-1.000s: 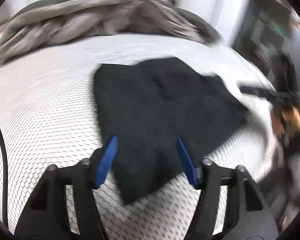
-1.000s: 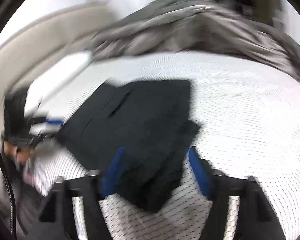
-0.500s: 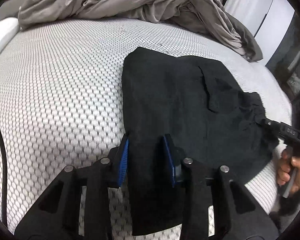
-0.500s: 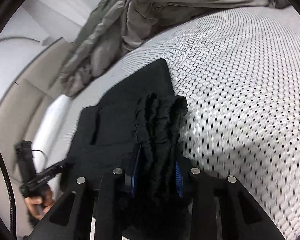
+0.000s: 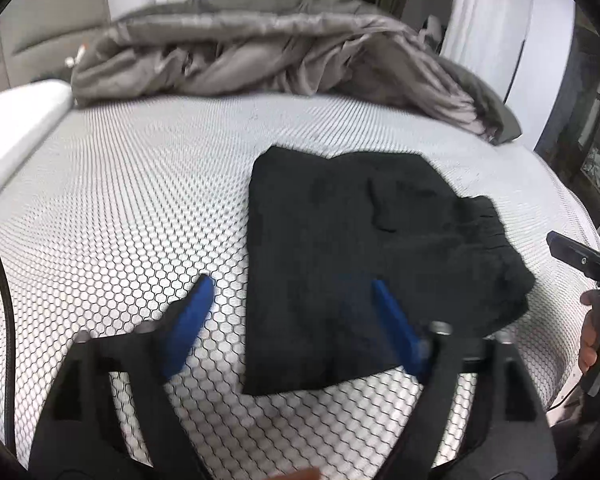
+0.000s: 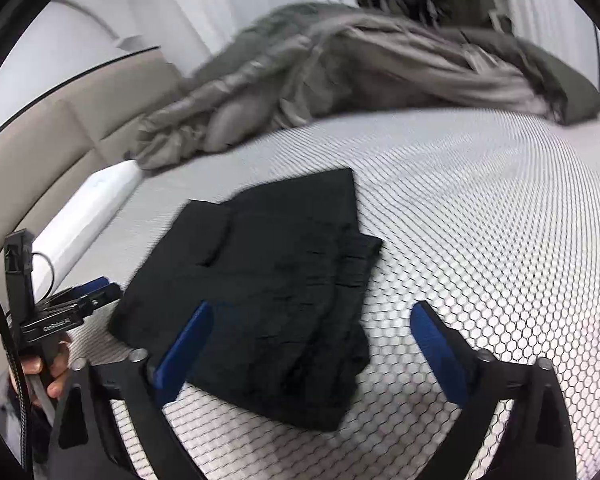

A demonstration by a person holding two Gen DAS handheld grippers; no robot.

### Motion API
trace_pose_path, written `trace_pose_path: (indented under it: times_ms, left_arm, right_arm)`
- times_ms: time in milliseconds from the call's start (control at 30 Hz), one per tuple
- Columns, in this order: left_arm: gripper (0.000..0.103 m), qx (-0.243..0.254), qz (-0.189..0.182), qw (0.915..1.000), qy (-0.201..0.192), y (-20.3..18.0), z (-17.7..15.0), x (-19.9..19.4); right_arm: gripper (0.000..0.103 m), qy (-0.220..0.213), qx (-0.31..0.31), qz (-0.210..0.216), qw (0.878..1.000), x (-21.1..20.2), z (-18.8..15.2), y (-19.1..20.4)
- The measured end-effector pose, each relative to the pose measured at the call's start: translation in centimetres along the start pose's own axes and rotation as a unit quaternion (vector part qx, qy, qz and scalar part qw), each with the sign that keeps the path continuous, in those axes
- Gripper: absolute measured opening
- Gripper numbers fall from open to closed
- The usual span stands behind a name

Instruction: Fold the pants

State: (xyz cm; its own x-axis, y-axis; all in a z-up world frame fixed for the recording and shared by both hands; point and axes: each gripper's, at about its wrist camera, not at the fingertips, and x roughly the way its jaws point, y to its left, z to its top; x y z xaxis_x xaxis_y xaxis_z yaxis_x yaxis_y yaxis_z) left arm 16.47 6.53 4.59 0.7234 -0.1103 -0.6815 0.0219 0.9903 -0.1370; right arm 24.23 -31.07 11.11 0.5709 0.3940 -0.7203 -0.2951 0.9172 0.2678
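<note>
Black pants (image 5: pixel 360 248) lie folded in a flat bundle on the white honeycomb-patterned mattress (image 5: pixel 112 216). My left gripper (image 5: pixel 290 284) hovers over their near left edge, its jaws opening wide, and the blue pads (image 5: pixel 192 312) touch no cloth. In the right wrist view the same pants (image 6: pixel 268 272) show their stacked fold edges on the right. My right gripper (image 6: pixel 311 308) hangs above that near end with jaws opening and nothing gripped. Each view catches the other gripper at its edge: the right gripper (image 5: pixel 580 260) and the left gripper (image 6: pixel 72 304).
A crumpled grey duvet (image 5: pixel 268 52) is heaped along the far side of the bed. A white pillow (image 6: pixel 88 216) lies by the beige padded headboard (image 6: pixel 40 152). A black cable (image 5: pixel 0 280) hangs at the left. A person's hand (image 6: pixel 48 376) holds the left gripper.
Half a second ago both grippers were pinched on folds of the pants. Both have since let go, opened wide and drawn back and up, and the pants rest on the mattress.
</note>
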Motion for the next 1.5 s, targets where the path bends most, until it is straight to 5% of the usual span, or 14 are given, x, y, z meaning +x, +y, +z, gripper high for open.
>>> trace_pose_path:
  times_ms: [167,367,567,1500]
  left_arm:
    - [0.101,-0.012,0.006,0.9993,-0.034,-0.7,-2.3,-3.3]
    - [0.102,0.018,0.016,0.9965,-0.08,-2.1,-3.2,-6.6]
    - [0.102,0.027,0.003,0.9961,-0.084,-2.6,-3.5,-7.7]
    - [0.102,0.038,0.009,0.9962,-0.078,-2.0,-2.9,-5.9]
  right_arm:
    - [0.103,-0.023,-0.042,-0.003,0.999,-2.4,-2.4,2.6]
    - [0.103,-0.064,-0.057,-0.003,0.996,-4.5,-3.8,4.2]
    - [0.103,-0.099,-0.047,-0.004,0.994,-5.5,-4.1,3.9]
    - [0.103,-0.09,-0.043,-0.011,0.995,-4.8,-4.0,3.9]
